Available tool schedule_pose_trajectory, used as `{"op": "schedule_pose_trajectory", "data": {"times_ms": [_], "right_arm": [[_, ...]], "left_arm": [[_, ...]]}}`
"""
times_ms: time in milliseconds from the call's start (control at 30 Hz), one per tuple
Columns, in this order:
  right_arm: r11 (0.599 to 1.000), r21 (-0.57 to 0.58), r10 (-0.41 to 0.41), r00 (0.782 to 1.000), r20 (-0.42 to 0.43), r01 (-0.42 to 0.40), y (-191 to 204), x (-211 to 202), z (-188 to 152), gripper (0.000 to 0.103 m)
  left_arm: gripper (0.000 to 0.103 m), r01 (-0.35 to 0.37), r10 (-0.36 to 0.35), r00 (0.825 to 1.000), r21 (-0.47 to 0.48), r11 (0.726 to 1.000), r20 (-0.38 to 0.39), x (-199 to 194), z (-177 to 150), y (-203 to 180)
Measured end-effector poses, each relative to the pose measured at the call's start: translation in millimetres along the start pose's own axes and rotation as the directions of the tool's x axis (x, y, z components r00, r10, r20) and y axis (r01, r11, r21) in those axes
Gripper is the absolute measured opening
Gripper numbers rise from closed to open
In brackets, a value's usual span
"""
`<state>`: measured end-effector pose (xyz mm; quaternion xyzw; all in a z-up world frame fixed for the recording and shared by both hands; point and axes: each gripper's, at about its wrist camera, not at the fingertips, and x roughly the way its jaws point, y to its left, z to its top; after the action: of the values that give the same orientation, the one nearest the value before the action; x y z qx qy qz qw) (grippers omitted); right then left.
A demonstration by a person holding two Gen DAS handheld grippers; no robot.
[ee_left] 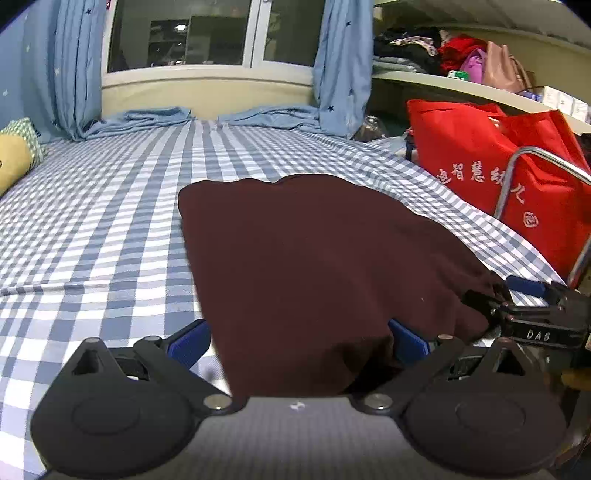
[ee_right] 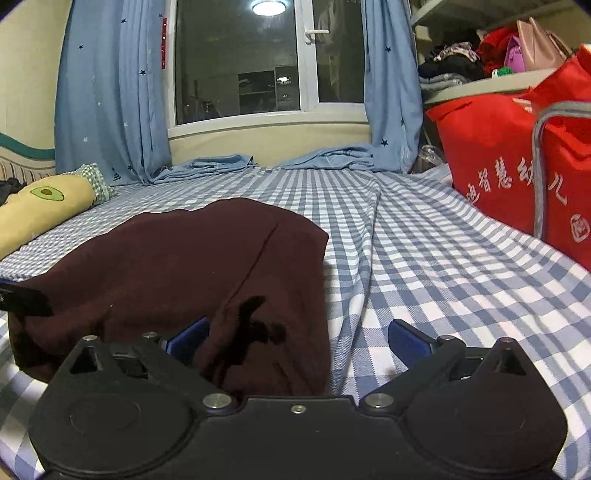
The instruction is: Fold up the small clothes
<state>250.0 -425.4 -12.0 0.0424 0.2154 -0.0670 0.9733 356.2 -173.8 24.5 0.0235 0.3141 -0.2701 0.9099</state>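
The dark maroon garment (ee_left: 314,266) lies flat on the checked bed (ee_left: 110,229), its near hem between both wide-spread tools: left tool (ee_left: 299,345), right tool (ee_right: 295,343). Closing off-centre could pinch the sheet too, or catch one layer, skewing the fold toward 12 o'clock.

We see a bed in a blue-and-white checked sheet (ee_right: 424,258), a dark window (ee_right: 240,66) between blue star-printed curtains (ee_right: 110,92) at the far wall, a ceiling lamp's reflection (ee_right: 268,7), and cluttered white shelves (ee_left: 461,85) right.
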Motion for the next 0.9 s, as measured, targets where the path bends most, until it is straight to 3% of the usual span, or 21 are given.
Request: {"op": "schedule_pose_trajectory", "data": {"times_ms": [167,367,533,700,833,900], "right_arm": [[0.999,-0.052,-0.007,0.999,0.041,0.009,3,-25,-3,0.102],[0.995,-0.098,0.022,0.996,0.089,-0.013,-2,-58,-17,0.103],[0.995,-0.035,0.102,0.989,0.108,-0.098,-19,-67,-13,0.103],[0.973,0.097,0.204,0.976,0.076,-0.210,-44,-34,17,0.103],[0.900,0.281,0.345,0.939,0.004,-0.332,-67,23,36,0.103],[0.878,0.333,0.366,0.931,-0.005,-0.344,-75,46,42,0.103]], "left_arm": [[0.102,0.078,-0.086,0.994,-0.124,0.989,-0.063,-16,-13,23],[0.102,0.080,-0.080,0.997,-0.192,0.978,0.006,-55,-34,49],[0.102,0.059,-0.053,0.998,-0.187,0.981,0.038,-65,-30,62],[0.102,0.078,-0.066,0.995,-0.174,0.982,0.071,-47,-11,70],[0.102,0.158,-0.149,0.987,-0.211,0.965,0.058,-14,6,83],[0.102,0.194,-0.191,0.981,-0.237,0.952,0.035,4,13,91]]}}
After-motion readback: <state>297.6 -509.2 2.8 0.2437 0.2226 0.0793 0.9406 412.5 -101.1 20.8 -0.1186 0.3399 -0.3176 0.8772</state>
